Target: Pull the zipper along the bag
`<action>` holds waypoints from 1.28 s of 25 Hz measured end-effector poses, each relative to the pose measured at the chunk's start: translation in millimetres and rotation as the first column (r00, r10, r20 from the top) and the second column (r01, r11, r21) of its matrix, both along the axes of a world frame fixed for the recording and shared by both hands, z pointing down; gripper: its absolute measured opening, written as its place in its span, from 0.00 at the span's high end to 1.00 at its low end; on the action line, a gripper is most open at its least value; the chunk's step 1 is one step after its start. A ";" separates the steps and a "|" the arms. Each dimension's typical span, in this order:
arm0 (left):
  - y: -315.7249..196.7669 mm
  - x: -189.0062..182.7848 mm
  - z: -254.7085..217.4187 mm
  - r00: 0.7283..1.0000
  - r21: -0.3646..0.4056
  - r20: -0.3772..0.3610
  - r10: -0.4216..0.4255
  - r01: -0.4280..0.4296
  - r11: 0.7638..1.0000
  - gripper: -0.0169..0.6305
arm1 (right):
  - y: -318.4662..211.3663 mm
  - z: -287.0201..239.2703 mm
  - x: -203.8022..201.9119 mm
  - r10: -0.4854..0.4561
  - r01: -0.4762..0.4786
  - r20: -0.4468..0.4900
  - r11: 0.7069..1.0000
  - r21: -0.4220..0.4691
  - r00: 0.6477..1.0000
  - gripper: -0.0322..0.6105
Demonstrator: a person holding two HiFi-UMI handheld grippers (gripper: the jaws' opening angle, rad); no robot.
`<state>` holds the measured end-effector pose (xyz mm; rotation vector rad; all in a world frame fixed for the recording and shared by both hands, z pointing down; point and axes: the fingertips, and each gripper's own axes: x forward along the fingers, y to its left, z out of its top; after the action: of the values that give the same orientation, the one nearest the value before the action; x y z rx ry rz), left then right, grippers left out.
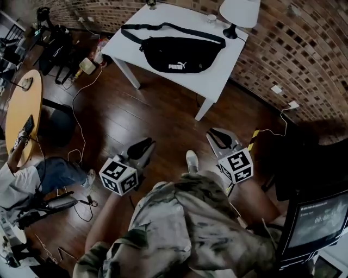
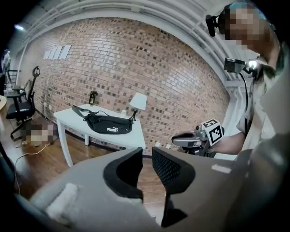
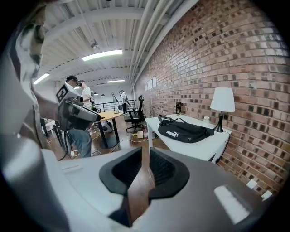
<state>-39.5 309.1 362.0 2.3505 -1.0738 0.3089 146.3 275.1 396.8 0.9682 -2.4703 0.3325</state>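
A black waist bag [image 1: 176, 57] with a white logo lies flat on a white table [image 1: 217, 81] against the brick wall, its strap trailing to the left. It also shows far off in the left gripper view, bag [image 2: 108, 123], and in the right gripper view, bag [image 3: 186, 130]. Both grippers hang low over the wooden floor, well short of the table. My left gripper [image 1: 142, 145] stands open with a gap between its jaws [image 2: 147, 165] and nothing in it. My right gripper [image 1: 222, 137] shows a narrow gap [image 3: 146, 163], also empty.
A white lamp [image 1: 239, 13] stands on the table's right end beside the bag. A round wooden table [image 1: 22, 108], a seated person [image 1: 32, 179] and loose cables [image 1: 81, 125] are at the left. A monitor [image 1: 318, 217] stands at the right.
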 end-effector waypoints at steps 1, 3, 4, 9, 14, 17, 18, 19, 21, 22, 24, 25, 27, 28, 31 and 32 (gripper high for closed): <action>12.6 -5.9 -5.1 1.000 0.009 -0.013 0.008 -0.008 1.000 0.86 | 15.8 -6.4 -7.1 0.008 -0.008 0.006 1.000 0.009 1.000 0.85; 40.5 -22.0 -13.6 0.999 0.029 -0.026 0.020 -0.020 0.999 0.86 | 50.8 -19.7 -23.8 0.023 -0.024 0.018 0.999 0.022 1.000 0.85; 55.4 -31.4 -16.9 0.999 0.038 -0.031 0.026 -0.024 0.999 0.86 | 69.7 -26.6 -32.8 0.030 -0.031 0.022 0.999 0.028 0.999 0.86; 131.3 -66.6 -22.0 0.995 0.074 -0.044 0.087 -0.083 0.994 0.87 | 160.4 -54.7 -73.2 0.065 -0.067 0.041 0.996 0.054 0.997 0.85; 198.7 -67.7 -22.4 0.983 0.089 -0.031 0.181 -0.177 0.980 0.87 | 236.6 -69.6 -89.3 0.081 -0.084 0.040 0.994 0.073 0.996 0.86; 214.7 -62.5 -39.2 0.980 0.122 -0.055 0.192 -0.185 0.975 0.87 | 258.7 -86.1 -90.8 0.068 -0.073 0.054 0.991 0.110 0.996 0.86; 217.1 -57.4 -45.5 0.978 0.132 -0.070 0.196 -0.185 0.974 0.87 | 263.2 -91.9 -88.4 0.065 -0.072 0.060 0.990 0.117 0.996 0.86; 219.6 -51.4 -50.8 0.977 0.138 -0.083 0.198 -0.186 0.973 0.87 | 267.2 -98.0 -85.5 0.062 -0.070 0.067 0.990 0.123 0.996 0.86; 226.8 -39.0 -57.3 0.975 0.141 -0.099 0.199 -0.184 0.973 0.87 | 276.0 -111.5 -80.9 0.051 -0.061 0.076 0.989 0.135 0.996 0.86; 230.9 -32.7 -58.8 0.974 0.141 -0.103 0.200 -0.185 0.973 0.87 | 281.2 -116.5 -78.2 0.045 -0.055 0.077 0.989 0.139 0.996 0.86; 238.0 -18.3 -60.5 0.974 0.136 -0.103 0.203 -0.188 0.973 0.87 | 291.4 -122.6 -69.0 0.044 -0.054 0.075 0.988 0.142 0.996 0.86; 241.1 -9.9 -61.1 0.974 0.132 -0.102 0.204 -0.191 0.973 0.87 | 296.3 -124.0 -62.2 0.047 -0.057 0.072 0.988 0.144 0.996 0.87; 248.0 9.0 -61.6 0.973 0.127 -0.101 0.210 -0.197 0.972 0.87 | 305.8 -126.2 -45.5 0.052 -0.062 0.069 0.987 0.148 0.996 0.89; 252.2 19.5 -61.4 0.972 0.128 -0.099 0.215 -0.201 0.971 0.87 | 310.8 -127.3 -36.6 0.051 -0.061 0.068 0.987 0.149 0.996 0.90; 267.7 52.1 -59.8 0.970 0.126 -0.092 0.227 -0.215 0.969 0.87 | 328.7 -127.5 -11.0 0.034 -0.044 0.063 0.986 0.159 0.997 0.90; 272.3 62.8 -59.1 0.970 0.123 -0.092 0.227 -0.215 0.969 0.87 | 333.8 -126.9 -2.0 0.029 -0.039 0.063 0.986 0.164 0.998 0.90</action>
<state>23.3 581.4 302.9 2.5620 -0.7992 0.2059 144.3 608.9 270.0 1.0833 -2.5709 0.1727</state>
